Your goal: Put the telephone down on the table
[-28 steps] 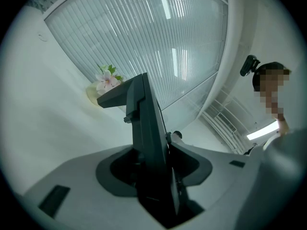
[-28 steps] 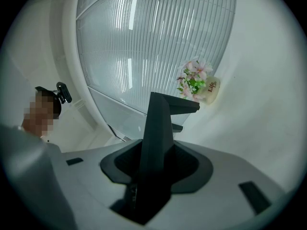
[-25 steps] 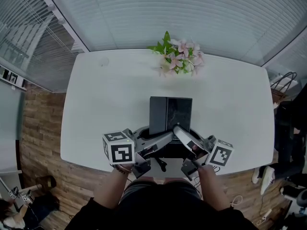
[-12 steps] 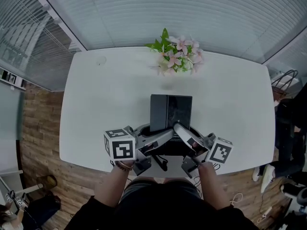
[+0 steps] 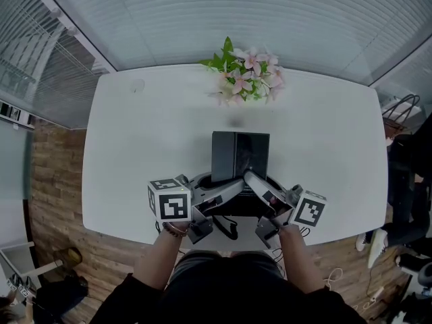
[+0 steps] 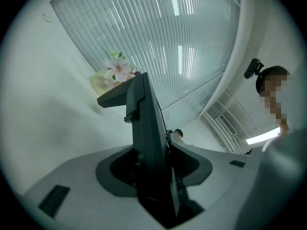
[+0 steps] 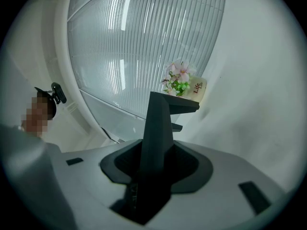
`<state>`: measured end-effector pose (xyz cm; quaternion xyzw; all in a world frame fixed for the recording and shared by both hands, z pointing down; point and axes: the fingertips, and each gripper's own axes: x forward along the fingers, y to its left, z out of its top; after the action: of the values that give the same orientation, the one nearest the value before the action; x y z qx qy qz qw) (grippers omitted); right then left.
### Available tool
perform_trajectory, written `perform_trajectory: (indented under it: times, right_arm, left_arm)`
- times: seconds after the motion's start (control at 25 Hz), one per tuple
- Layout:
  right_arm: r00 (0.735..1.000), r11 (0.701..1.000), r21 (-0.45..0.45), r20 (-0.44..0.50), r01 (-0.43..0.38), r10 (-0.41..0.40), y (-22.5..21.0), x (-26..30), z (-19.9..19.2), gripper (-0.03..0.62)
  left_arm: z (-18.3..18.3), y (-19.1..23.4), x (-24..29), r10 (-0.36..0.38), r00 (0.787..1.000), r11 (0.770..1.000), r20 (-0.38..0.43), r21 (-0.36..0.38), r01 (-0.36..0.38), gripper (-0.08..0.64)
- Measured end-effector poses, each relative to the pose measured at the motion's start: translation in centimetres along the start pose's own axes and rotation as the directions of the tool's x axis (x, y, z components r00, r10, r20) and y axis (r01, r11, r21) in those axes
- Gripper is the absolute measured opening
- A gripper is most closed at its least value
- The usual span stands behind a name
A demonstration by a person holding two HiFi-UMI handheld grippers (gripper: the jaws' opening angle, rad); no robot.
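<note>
Black telephone (image 5: 239, 155) is what I am clamping at its near edge in both my left tool (image 5: 235, 183) and right tool (image 5: 252, 181), over the white table (image 5: 135, 154).

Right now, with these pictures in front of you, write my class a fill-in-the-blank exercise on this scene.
1. The left gripper and right gripper both clamp the ____ telephone.
2. The flowers stand near the ____ edge of the table, opposite the person.
3. The table is ____ in colour.
Missing words: black; far; white.
</note>
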<state>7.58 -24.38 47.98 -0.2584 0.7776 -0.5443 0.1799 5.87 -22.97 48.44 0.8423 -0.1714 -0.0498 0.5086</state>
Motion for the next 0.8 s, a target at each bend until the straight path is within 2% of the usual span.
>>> perform_trajectory:
  times: [0.6, 0.8]
  right_arm:
    - [0.999, 0.999, 0.033, -0.018, 0.039, -0.038, -2.5, 0.2, -0.5, 0.169]
    - [0.999, 0.997, 0.065, -0.02, 0.03, -0.028, -2.6, 0.6, -0.8, 0.169]
  left_arm:
    - [-0.8, 2.2, 0.4, 0.012, 1.0, 1.0, -0.024, -0.022, -0.013, 0.207]
    - [-0.9, 2.7, 0.3, 0.013, 1.0, 0.999, -0.022, -0.034, -0.013, 0.207]
